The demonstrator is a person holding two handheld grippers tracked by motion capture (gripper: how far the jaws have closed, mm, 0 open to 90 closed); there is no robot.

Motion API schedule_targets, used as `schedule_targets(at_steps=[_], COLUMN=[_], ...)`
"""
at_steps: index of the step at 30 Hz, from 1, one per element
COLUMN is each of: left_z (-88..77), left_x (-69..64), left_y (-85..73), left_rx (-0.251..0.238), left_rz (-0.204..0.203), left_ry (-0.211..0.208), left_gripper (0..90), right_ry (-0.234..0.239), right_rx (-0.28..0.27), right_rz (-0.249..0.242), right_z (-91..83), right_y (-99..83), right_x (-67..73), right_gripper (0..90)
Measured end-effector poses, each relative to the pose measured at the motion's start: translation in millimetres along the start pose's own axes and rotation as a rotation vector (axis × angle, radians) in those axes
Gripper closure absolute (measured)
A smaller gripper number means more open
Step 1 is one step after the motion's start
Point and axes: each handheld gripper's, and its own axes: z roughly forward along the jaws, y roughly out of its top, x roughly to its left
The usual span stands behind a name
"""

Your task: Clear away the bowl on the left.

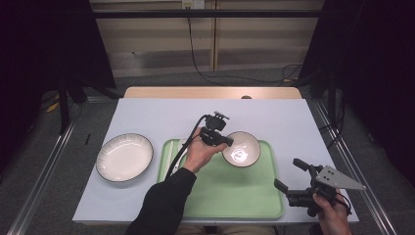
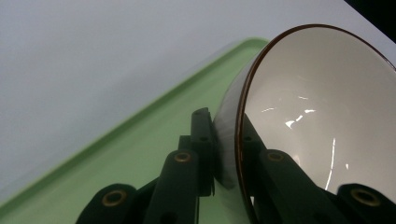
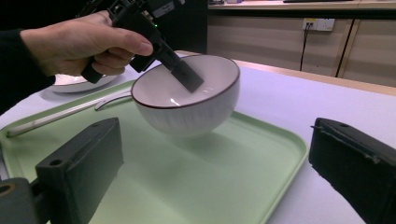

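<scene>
Bowl (image 3: 187,98) lifted clear above green tray (image 3: 261,186), pinched only at left rim by left gripper (image 1: 219,137). Thin one-sided hold: bowl may pivot, slip, drop onto tray. Right gripper (image 1: 293,183) wide, holding nothing, near right.

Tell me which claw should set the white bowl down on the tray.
Left. The left claw is already shut on the rim of the white, brown-rimmed ceramic bowl, holding it above the green plastic tray. The right claw stands open, apart at the tray's right edge.
</scene>
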Motion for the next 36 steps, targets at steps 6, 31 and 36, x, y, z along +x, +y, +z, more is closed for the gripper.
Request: schedule_targets(at_steps=[6,31,36], left_z=[9.6,49.5,50.3], left_x=[0.1,-9.3,-8.8], left_y=[4.5,1.6,1.4], left_rx=[-0.001,0.023,0.017], left_rz=[-0.025,-0.040,-0.056], left_ry=[0.003,0.039,0.033], left_gripper=[82.7,82.6,82.3], right_ry=[-0.001,0.011,0.010], right_rx=[0.001,0.013,0.014], right_rz=[0.000,-0.011,-0.011], right_z=[0.2,1.5,1.3], right_y=[0.1,-0.5,-0.5], right_x=[-0.1,-0.1,0.1], right_gripper=[2.7,2.8,2.8])
